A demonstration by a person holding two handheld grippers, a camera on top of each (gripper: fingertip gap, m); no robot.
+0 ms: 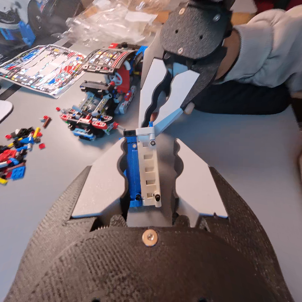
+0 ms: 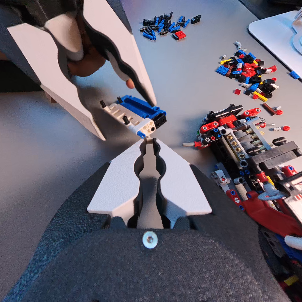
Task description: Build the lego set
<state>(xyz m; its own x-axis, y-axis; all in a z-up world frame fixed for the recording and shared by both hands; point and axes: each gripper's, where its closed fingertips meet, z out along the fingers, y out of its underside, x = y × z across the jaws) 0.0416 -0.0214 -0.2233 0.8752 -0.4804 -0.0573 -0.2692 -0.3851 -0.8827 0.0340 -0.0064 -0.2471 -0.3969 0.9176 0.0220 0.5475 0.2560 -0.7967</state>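
Right hand-held gripper [image 2: 149,140] nearly closed, tips pinching small pale piece just beside blue pin [image 2: 140,134] at end of blue-and-white subassembly [image 2: 135,114]. Left hand-held gripper [image 2: 127,121] opposite, spread wide; one tip on blue beam. Partly built car [image 2: 248,160] at right on grey worktop [image 2: 179,78]. Loose-piece piles [image 2: 248,73] beyond.

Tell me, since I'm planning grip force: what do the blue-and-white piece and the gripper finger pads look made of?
The blue-and-white piece looks like hard moulded plastic: smooth, slightly glossy, with crisp holes and ribs. The left gripper has pale, matte fingers lined with wavy black pads, possibly rubber or soft plastic; the pictures cannot settle which.
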